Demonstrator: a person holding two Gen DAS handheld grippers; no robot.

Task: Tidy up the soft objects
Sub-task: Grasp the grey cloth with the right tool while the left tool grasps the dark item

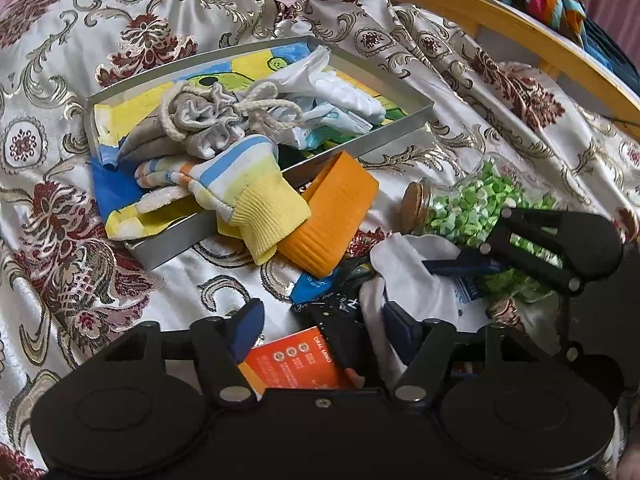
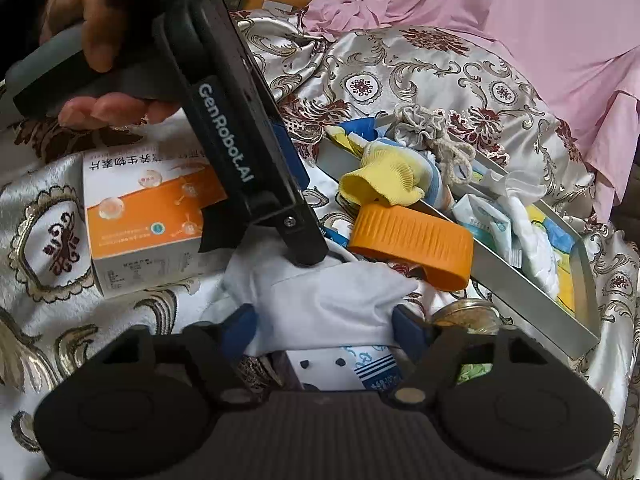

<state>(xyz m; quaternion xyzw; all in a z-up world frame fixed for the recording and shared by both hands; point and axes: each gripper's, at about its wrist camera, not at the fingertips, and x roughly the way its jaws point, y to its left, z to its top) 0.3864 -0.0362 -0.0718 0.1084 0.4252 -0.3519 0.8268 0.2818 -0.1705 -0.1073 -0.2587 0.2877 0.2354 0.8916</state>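
White cloth (image 1: 416, 276) lay crumpled on the patterned bedspread (image 1: 168, 12), in front of the metal tray (image 1: 404, 130) as the left wrist view showed it. The left gripper (image 1: 326, 326) was over the cloth's near edge, its jaws partly apart, with dark fabric and the corner of an orange box (image 1: 296, 364) between its blue pads; whether the pads pressed anything could not be told. The right gripper (image 1: 424, 284) reached into the cloth from the right, one pad lying across the cloth's top, the other hidden. Against the tray's near wall leaned an orange ring (image 1: 332, 220), with a striped glove (image 1: 236, 188) draped over that wall and a drawstring pouch (image 1: 200, 120) inside. Right of the tray's near corner lay a corked bottle of green beads (image 1: 472, 204).

In the right wrist view the white cloth (image 2: 332, 300) sat directly between the right gripper (image 2: 324, 326)'s two blue pads, which stood at half spread against its sides, gathering the fabric. The left gripper (image 2: 308, 256), held by a hand (image 2: 92, 40), came down onto the cloth's far edge, left of the tray (image 2: 520, 292); its jaws could not be seen there.
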